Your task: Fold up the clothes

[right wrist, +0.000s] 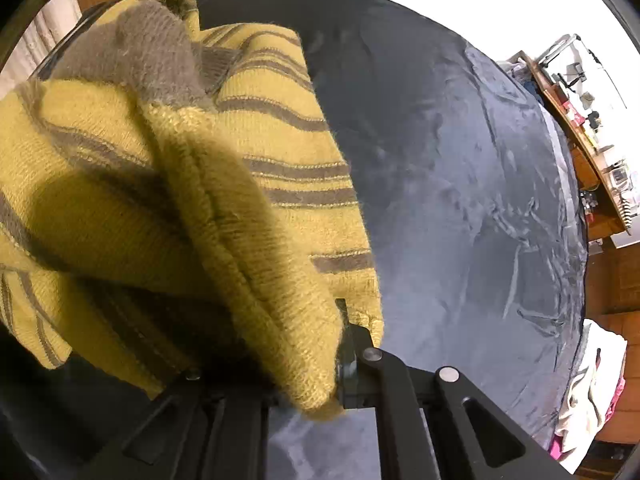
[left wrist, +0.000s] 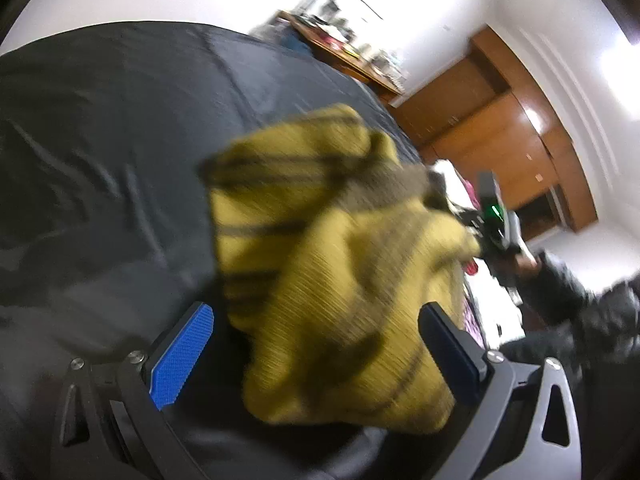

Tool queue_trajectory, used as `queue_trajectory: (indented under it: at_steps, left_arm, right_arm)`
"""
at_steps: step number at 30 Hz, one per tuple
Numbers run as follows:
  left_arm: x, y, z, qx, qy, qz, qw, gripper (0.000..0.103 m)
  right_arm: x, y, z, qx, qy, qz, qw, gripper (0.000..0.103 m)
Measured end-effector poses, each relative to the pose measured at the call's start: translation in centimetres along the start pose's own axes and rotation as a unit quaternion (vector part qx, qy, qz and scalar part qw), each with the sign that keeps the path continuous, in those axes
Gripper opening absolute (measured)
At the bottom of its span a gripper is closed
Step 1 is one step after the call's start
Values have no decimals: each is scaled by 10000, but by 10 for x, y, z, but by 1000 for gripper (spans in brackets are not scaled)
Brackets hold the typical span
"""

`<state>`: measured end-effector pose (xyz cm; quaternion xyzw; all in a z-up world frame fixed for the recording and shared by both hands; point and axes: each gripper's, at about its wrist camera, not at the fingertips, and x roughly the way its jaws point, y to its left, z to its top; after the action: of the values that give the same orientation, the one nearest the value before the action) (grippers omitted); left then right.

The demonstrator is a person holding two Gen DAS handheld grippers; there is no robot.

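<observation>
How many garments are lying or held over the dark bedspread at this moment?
1: a yellow striped sweater, bunched above the dark bedspread, its edge pinched in the right gripper and hanging between the open fingers of the left gripper. More clothes are piled off the bedspread's edge.

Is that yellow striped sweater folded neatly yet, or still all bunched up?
Bunched up. The yellow sweater hangs in loose folds from the right gripper, above the dark sheet.

Black gripper (left wrist: pixel 316 344) frame, blue textured pad, silver screws
</observation>
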<state>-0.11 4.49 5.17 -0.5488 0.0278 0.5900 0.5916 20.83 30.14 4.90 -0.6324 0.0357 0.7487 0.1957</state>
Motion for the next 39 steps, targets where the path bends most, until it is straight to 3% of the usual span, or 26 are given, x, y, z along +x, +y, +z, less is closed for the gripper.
queue_trajectory:
  at_steps: [5, 9, 13, 15, 19, 24, 27, 29, 32, 35, 39]
  left_arm:
    - [11, 4, -16, 13, 228, 51, 9997, 103]
    - [0, 28, -19, -397, -84, -106, 9991, 103]
    - [-26, 46, -26, -565, -421, -216, 9973, 103]
    - [-28, 46, -29, -563, -410, -204, 9974, 103]
    - [-22, 30, -36, -207, -282, -126, 9993, 103]
    - [6, -16, -47, 795, 239, -55, 9965, 99]
    - [17, -20, -51, 885, 456, -81, 9950, 92]
    - [16, -14, -52, 712, 478, -206, 9961, 74]
    - [11, -16, -55, 561, 403, -385, 9969, 55]
    - [-1, -38, -57, 821, 346, -395, 9952, 40]
    - [-15, -84, -40, 1326, 172, -391, 9902, 34]
  right_arm:
    - [4, -6, 6, 90, 21, 157, 9998, 9]
    - [6, -12, 9, -29, 59, 83, 9999, 9]
    - [11, -18, 15, -470, -12, -440, 9979, 9]
    - [14, -28, 23, -422, -97, -751, 9962, 9]
    - [15, -28, 31, -314, -158, -868, 9956, 9]
    - [15, -21, 37, -179, -182, -788, 9966, 9]
    - [15, -17, 40, -99, -196, -740, 9970, 9]
    - [11, -11, 39, -84, -251, -764, 9967, 9]
    - [-1, 4, 30, -127, -411, -895, 9951, 9]
    - [-12, 18, 21, -171, -570, -1026, 9929, 9]
    - [-29, 30, 14, -135, -859, -1196, 9890, 9]
